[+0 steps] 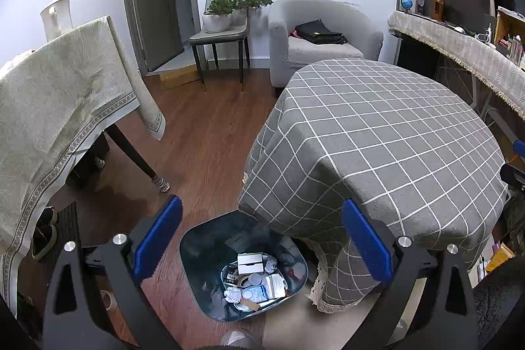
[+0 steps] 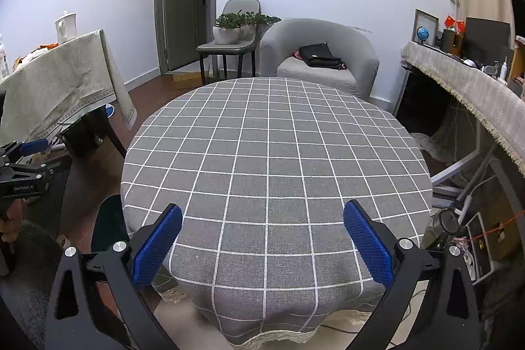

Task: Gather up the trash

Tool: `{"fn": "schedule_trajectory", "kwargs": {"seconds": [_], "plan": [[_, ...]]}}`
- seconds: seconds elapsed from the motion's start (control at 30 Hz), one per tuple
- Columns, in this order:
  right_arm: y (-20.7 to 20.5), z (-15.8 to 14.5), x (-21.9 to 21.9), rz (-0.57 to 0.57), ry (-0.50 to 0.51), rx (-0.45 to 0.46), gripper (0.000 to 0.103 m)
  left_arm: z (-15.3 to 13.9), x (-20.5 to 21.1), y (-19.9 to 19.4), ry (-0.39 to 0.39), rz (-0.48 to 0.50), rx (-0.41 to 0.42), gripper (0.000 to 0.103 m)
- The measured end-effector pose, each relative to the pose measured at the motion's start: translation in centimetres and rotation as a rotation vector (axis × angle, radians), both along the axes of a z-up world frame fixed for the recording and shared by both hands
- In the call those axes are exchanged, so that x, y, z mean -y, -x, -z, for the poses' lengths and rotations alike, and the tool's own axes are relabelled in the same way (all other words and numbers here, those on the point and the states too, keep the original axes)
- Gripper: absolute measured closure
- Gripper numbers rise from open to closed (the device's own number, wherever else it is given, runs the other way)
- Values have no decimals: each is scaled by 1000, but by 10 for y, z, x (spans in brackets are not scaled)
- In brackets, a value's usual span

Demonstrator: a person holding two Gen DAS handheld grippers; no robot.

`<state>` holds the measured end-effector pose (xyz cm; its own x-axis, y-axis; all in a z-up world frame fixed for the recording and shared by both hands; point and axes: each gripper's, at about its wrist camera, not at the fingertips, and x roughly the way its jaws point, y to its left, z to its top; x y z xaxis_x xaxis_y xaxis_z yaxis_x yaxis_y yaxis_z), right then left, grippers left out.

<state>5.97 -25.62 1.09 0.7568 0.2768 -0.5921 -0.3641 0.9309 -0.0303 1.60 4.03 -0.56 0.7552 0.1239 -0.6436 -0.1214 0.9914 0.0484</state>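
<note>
The left gripper (image 1: 261,238) is held above the bin (image 1: 197,277) with jaws released and empty — crumpled paper and packaging (image 1: 254,282) lie inside. The right gripper (image 2: 262,240), likewise spread, is poised over the checked surface (image 2: 272,153), apparently seeking more.

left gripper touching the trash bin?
Apart. The left wrist view shows the left gripper open, nothing between its pads, held above the trash bin; the bin's rim and its trash sit on the floor well below the fingertips.
</note>
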Motion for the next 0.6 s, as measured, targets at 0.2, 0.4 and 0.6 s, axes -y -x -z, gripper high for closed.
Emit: {"fn": "schedule_trajectory", "kwargs": {"seconds": [0.2,0.4,0.6], "plan": [[0,0,0,1,-2,0,4,1,-2,-1,6,1,-6,4],[0,0,0,1,-1,0,4,1,-4,-2,7,1,-7,4],[0,1,0,2,-2,-1,4,1,-4,-3,0,7,-6,4]]}}
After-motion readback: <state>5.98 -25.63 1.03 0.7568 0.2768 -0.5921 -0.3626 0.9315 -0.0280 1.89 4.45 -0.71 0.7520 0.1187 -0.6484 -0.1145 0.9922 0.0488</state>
